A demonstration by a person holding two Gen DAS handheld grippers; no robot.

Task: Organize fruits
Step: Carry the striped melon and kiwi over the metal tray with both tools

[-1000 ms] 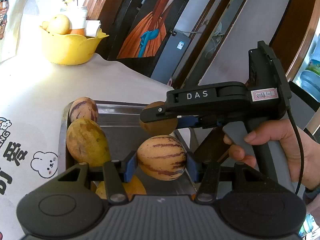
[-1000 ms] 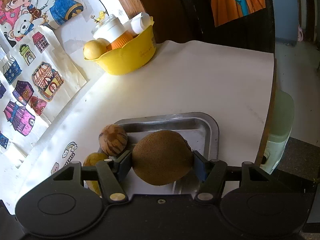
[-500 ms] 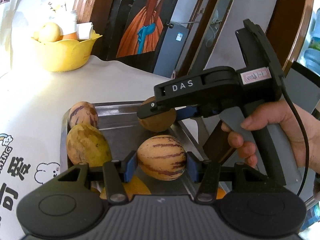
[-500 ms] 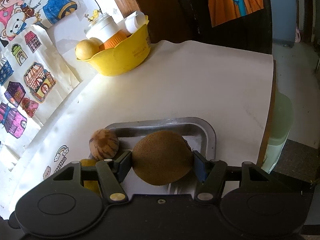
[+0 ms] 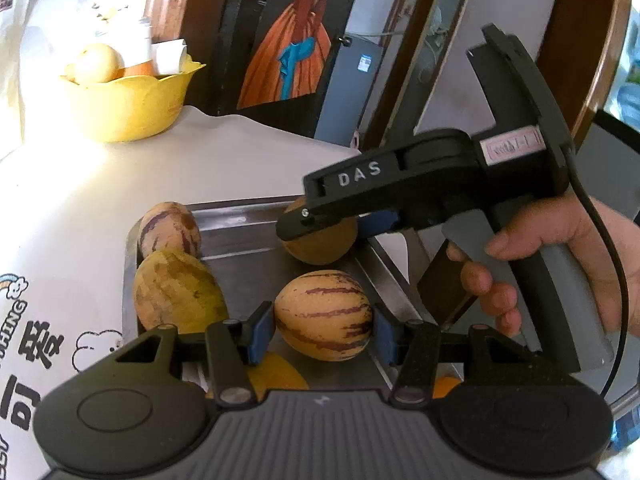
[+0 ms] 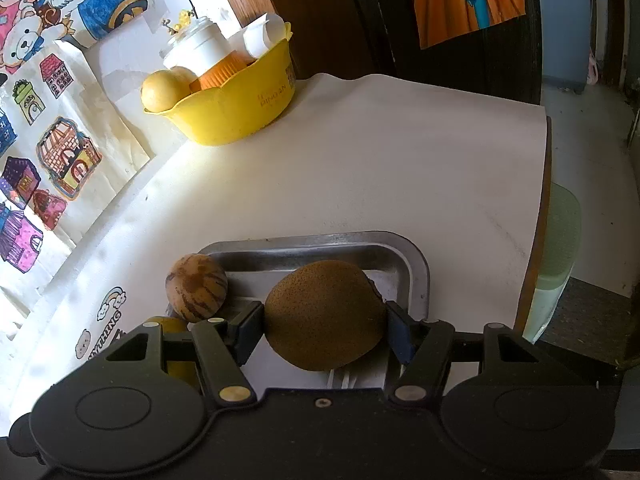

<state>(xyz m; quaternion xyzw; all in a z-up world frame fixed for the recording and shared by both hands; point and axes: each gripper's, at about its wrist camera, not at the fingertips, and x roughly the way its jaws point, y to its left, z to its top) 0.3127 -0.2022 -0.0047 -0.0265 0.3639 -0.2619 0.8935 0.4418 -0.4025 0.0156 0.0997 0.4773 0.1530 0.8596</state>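
Observation:
A metal tray (image 5: pixel 248 248) (image 6: pixel 416 264) lies on the white table. My left gripper (image 5: pixel 324 330) is shut on a yellow purple-striped melon (image 5: pixel 324 314), held over the tray's near part. My right gripper (image 6: pixel 324 330) is shut on a rough brown fruit (image 6: pixel 324 314) (image 5: pixel 324 244) above the tray's far right corner; a person's hand (image 5: pixel 560 256) holds that gripper. Two more striped melons rest along the tray's left side: a small one (image 5: pixel 170 232) (image 6: pixel 196 288) at the back and a bigger yellowish one (image 5: pixel 176 292) in front. Part of an orange fruit (image 5: pixel 276 372) shows under my left fingers.
A yellow bowl (image 5: pixel 128 100) (image 6: pixel 236 108) with a pale fruit, a white jar and paper stands at the table's far left. The table's right edge (image 6: pixel 546 200) drops off beside the tray. Cartoon drawings (image 6: pixel 48 152) cover the wall on the left.
The left wrist view has rolled a little, so the scene tilts and the right gripper looks higher. Both fruits stay gripped; the right view has shifted slightly.

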